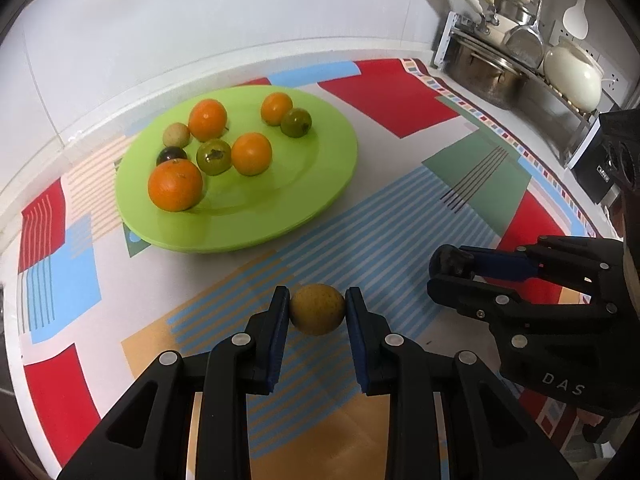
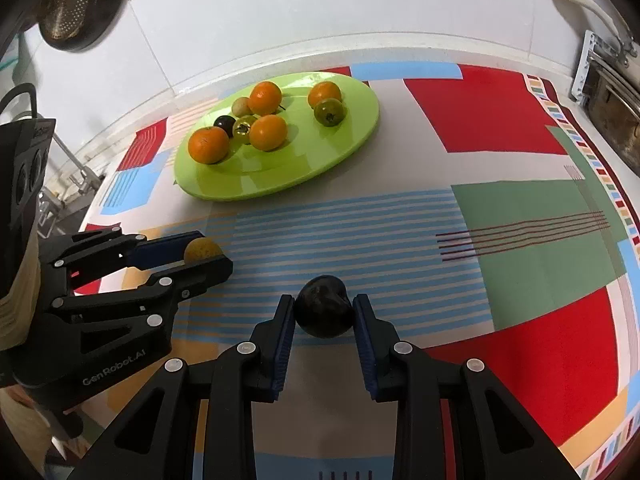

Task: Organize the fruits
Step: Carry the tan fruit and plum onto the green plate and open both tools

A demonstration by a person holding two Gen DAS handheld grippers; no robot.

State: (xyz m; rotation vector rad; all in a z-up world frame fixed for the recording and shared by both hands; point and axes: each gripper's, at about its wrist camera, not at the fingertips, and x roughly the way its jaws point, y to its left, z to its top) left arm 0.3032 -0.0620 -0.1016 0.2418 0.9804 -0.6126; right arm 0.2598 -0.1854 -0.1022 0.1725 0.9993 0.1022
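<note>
My left gripper [image 1: 317, 300] is shut on a small yellow-brown fruit [image 1: 317, 309], its blue pads pressing both sides just above the patterned cloth. My right gripper [image 2: 324, 306] is shut on a dark purple fruit [image 2: 323, 312] in the same way. Each gripper shows in the other's view: the right gripper [image 1: 452, 276] at the right, the left gripper [image 2: 206, 256] at the left with the yellow-brown fruit [image 2: 202, 250]. Beyond them lies a green plate [image 1: 280, 208] [image 2: 280, 176] with several oranges, green fruits, a pale fruit and a dark one.
A colourful patterned cloth [image 1: 400, 200] covers the counter. A metal rack [image 1: 520, 72] with pots, pans and a white pot stands at the back right. White tiled wall runs behind the plate. A strainer [image 2: 72, 4] hangs at upper left in the right wrist view.
</note>
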